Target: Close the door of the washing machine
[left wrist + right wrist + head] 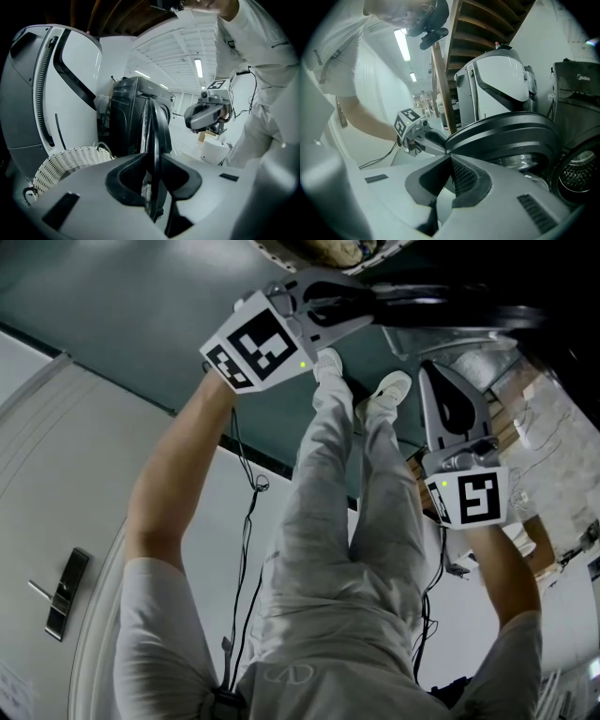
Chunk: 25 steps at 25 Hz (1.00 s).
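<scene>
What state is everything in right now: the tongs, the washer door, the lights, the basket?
Left tongs: shut on the door's rim.
Right tongs: shut, nothing between them.
Washing machine door: open, swung out from the drum.
Ceiling light: on.
Wicker basket: upright.

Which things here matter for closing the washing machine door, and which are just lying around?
For the job: washing machine door, washing machine, left gripper, right gripper.
Lying about: wicker basket, tall white machine, white tub.
</scene>
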Available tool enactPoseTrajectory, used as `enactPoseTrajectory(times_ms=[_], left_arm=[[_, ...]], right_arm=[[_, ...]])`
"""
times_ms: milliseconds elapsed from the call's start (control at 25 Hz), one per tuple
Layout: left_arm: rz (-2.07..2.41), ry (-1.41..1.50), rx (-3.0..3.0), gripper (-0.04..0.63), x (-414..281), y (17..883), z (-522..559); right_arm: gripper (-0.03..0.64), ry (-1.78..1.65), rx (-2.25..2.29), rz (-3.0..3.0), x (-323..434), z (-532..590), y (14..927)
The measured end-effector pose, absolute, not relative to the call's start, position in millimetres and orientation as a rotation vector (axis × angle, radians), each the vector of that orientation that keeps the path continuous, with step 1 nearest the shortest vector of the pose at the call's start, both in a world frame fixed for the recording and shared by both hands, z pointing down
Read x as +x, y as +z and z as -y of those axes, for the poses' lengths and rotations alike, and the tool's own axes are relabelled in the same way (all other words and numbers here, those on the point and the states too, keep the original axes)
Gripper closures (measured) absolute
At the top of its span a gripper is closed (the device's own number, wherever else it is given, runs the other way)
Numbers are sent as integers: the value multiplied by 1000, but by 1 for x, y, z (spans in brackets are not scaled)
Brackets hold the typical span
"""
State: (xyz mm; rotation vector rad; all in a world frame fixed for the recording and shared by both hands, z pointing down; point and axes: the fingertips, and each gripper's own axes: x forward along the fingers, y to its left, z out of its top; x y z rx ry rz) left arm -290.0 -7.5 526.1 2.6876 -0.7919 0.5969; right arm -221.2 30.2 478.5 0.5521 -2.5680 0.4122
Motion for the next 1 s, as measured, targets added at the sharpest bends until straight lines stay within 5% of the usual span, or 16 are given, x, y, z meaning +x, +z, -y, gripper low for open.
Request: enactPoseTrajectory(times_ms=[1000], left_arm=[[1124, 633, 2470, 509, -190, 528, -77]], right_arm=[[606, 543, 869, 2426, -109, -87, 500]])
